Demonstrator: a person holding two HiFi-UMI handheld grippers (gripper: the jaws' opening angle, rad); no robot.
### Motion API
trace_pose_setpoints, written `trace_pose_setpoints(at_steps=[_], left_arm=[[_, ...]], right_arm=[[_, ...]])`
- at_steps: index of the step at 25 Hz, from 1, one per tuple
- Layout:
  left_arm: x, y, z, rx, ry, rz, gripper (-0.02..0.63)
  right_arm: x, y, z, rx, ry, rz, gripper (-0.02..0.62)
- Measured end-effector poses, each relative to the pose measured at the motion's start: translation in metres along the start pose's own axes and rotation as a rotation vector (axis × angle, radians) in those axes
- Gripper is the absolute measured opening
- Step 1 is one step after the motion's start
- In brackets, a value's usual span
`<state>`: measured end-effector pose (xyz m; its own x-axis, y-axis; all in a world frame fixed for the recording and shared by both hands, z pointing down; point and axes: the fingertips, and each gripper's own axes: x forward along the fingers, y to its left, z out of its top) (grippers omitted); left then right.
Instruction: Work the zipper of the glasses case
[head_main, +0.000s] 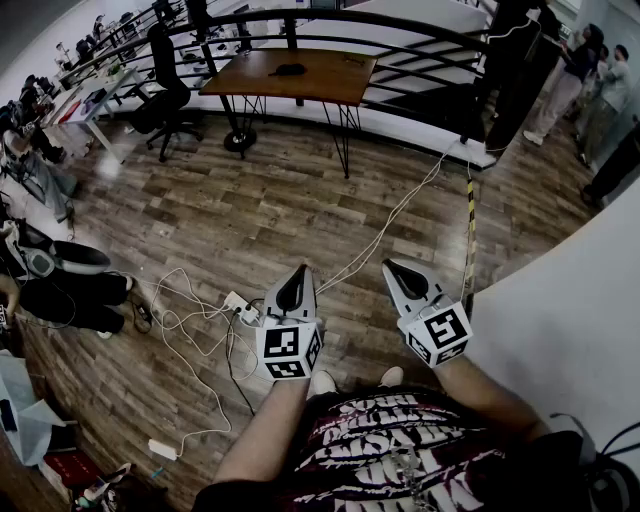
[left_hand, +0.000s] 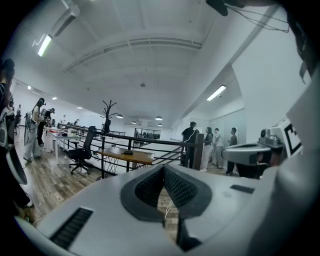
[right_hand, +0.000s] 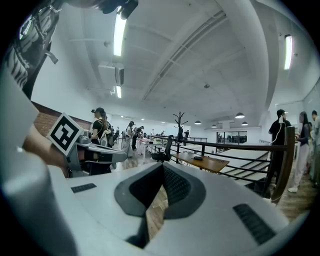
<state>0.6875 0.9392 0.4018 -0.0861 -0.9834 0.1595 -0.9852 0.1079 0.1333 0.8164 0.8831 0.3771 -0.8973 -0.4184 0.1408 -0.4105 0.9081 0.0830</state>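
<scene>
Nearest, the left gripper (head_main: 299, 271) and right gripper (head_main: 391, 266) are held out at waist level, both with jaws closed on nothing. No step has begun, I judge. The case may be the dark thing (head_main: 289, 69) on the far table (head_main: 335, 82), but I cannot tell. Next calls for walking there. Cables (head_main: 200, 335) lie left, a wall (head_main: 560, 320) stands right, and a railing (head_main: 400, 30) runs by the table.

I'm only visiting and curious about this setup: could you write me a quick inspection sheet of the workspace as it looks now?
Surface: wooden table far ahead, beside the railing.
Job's things: nothing seen for sure; a small dark item lies on the table, too far to tell.
Clutter: bags on the floor at left.
Grippers: left hand-held gripper and right hand-held gripper both shut, empty, side by side.
Cables: white cables and a power strip on the floor.
Surroundings: office chair; people standing at right.
</scene>
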Motion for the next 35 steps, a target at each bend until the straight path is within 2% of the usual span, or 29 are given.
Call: trace_pose_setpoints(at_steps=[7,13,20,24,29,35], left_arm=[[-0.005,0.023,-0.006,-0.002,0.027,-0.011,0.006],[-0.006,0.063,0.001,-0.005,0.003,-0.031,0.006],[0.007,0.101,0.002,-0.054,-0.006,-0.029,0.006],[0.014,0.107,0.005,-0.046,-0.010,-0.023,0.006],[0.022,0.122,-0.006,-0.043,0.009,-0.014,0.006],[0.064,0.132,-0.007,-0.036,0.028,0.023,0.006]], right_arm=[[0.023,0.014,-0.007,0.029,0.025,-0.010,-0.008],[0.054,0.029,-0.003,0.082,0.018,-0.035,-0.008],[0.062,0.028,0.005,0.077,0.023,-0.097,-0.008],[0.065,0.023,0.005,0.080,0.019,-0.108,-0.008],[0.088,0.024,-0.010,0.072,0.033,-0.093,-0.008],[0.128,-0.012,-0.023,0.096,0.040,-0.041,-0.008]])
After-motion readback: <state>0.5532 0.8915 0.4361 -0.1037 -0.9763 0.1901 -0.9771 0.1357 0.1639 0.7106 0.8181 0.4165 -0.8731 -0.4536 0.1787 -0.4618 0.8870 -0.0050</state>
